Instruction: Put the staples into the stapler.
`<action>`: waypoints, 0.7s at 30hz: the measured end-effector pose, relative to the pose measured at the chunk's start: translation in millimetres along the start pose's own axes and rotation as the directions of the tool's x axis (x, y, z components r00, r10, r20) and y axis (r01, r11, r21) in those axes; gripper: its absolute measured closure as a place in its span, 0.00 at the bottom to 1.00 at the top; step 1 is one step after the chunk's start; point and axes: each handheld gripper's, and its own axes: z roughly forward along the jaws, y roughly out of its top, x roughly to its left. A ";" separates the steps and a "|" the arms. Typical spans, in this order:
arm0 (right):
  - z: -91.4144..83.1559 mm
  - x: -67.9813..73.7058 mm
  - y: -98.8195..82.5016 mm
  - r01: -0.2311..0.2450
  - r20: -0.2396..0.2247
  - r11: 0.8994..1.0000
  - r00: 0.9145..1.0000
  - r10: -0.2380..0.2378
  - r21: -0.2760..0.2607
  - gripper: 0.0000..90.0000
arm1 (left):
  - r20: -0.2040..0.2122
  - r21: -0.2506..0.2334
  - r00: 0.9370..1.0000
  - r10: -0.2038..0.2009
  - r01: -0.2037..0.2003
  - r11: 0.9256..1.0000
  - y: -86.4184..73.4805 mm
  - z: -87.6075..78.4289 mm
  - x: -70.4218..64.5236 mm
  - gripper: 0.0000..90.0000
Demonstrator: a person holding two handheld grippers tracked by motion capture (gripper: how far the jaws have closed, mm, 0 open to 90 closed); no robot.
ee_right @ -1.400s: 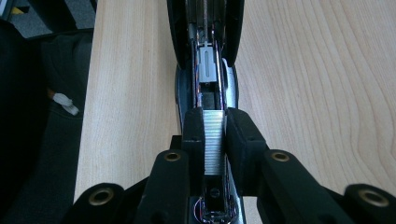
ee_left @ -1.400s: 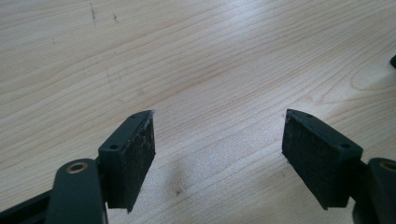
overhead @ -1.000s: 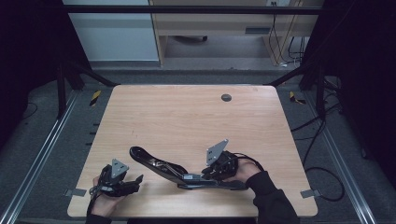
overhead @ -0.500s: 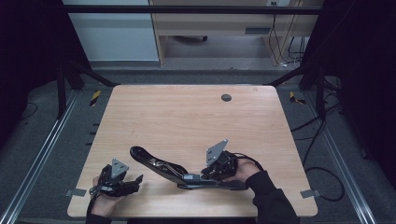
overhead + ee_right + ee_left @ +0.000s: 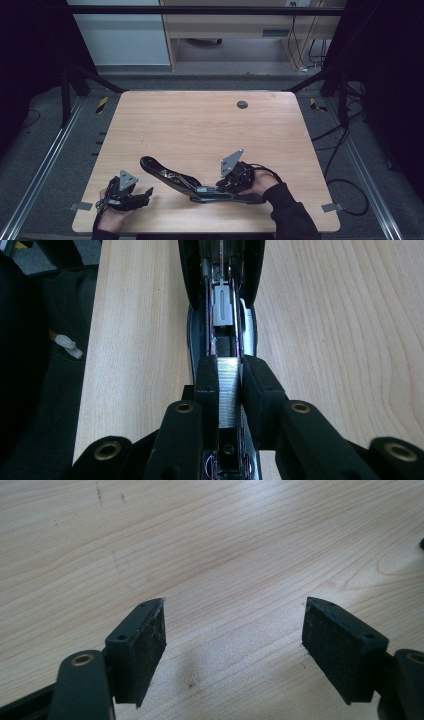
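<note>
A: From above I see the open stapler at the near middle of the worktop, my right gripper at its base.

B: What does the right gripper view add?

A: My fingers are narrow, pinching a strip of staples over the stapler's channel.

B: And the left gripper?

A: Near left, fingers wide over bare wood.

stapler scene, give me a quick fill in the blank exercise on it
1. The right tool is shut on a strip of ____.
2. The stapler lies with its top swung ____.
3. The left tool has its jaws ____, with bare wood between them.
4. The table is made of ____.

Missing words: staples; open; open; wood
</note>
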 end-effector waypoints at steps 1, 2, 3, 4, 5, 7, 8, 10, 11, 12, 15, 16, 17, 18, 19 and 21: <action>0.0 0.0 0.0 -0.002 0.000 1.000 1.000 0.002 0.001 0.86 | 0.000 0.000 1.000 0.000 0.000 1.000 0.0 0.0 0.0 0.28; 0.0 0.0 0.0 -0.004 0.000 1.000 1.000 0.004 0.004 0.86 | 0.000 0.000 1.000 0.001 -0.001 1.000 0.0 0.0 0.0 0.28; 0.2 -0.1 0.0 -0.005 -0.002 1.000 1.000 0.005 0.004 0.86 | 0.000 0.000 1.000 0.001 -0.001 1.000 0.0 0.0 0.0 0.28; 0.4 0.0 0.0 -0.008 -0.002 1.000 1.000 0.008 0.006 0.86 | 0.000 0.000 1.000 0.001 -0.001 1.000 0.0 0.0 -0.1 0.28; 0.5 0.1 0.0 -0.009 0.000 1.000 1.000 0.009 0.007 0.86 | 0.000 0.000 1.000 0.001 -0.001 1.000 0.1 -0.2 -0.1 0.28; 0.5 0.3 0.2 -0.010 0.001 1.000 1.000 0.010 0.007 0.86 | 0.000 0.000 1.000 0.001 -0.001 1.000 0.1 -0.1 0.0 0.28; 0.5 0.2 0.2 -0.011 0.002 1.000 1.000 0.011 0.008 0.86 | 0.000 0.000 1.000 0.000 0.000 1.000 0.1 -0.1 0.0 0.28; 0.2 0.6 0.3 -0.021 0.003 1.000 1.000 0.021 0.008 0.86 | 0.000 0.000 1.000 0.000 0.000 1.000 0.1 -0.2 0.0 0.28; -0.2 0.5 0.3 -0.023 0.004 1.000 1.000 0.023 0.009 0.86 | 0.000 -0.001 1.000 0.001 -0.001 1.000 0.1 -0.2 0.0 0.28; -0.4 0.7 0.3 -0.030 0.005 1.000 1.000 0.030 0.008 0.86 | 0.000 -0.001 1.000 0.001 -0.001 1.000 0.2 -0.2 -0.1 0.28; -1.3 0.2 -0.1 -0.032 0.005 0.999 0.999 0.032 0.008 0.86 | 0.001 -0.001 1.000 0.000 0.000 1.000 0.2 -0.2 -0.1 0.28; -1.5 0.0 -0.2 -0.032 0.004 0.999 0.999 0.032 0.006 0.86 | 0.001 -0.001 1.000 0.000 0.000 1.000 0.2 -0.2 -0.1 0.28; -1.7 0.2 -0.3 -0.038 0.005 0.999 0.999 0.038 0.004 0.86 | 0.001 -0.001 1.000 0.001 -0.001 1.000 0.2 -0.2 -0.2 0.28; -1.8 0.2 -0.4 -0.039 0.005 0.999 0.999 0.039 0.005 0.86 | 0.001 -0.001 1.000 0.001 -0.001 1.000 0.2 -0.2 -0.2 0.28; -1.6 0.3 -0.4 -0.036 0.005 0.999 0.999 0.036 0.007 0.86 | 0.001 -0.001 1.000 0.001 -0.001 1.000 0.2 -0.2 -0.2 0.28; -1.1 0.4 -0.2 -0.034 0.008 0.999 0.999 0.034 0.012 0.86 | 0.001 -0.001 1.000 0.001 -0.001 1.000 0.2 -0.3 -0.2 0.28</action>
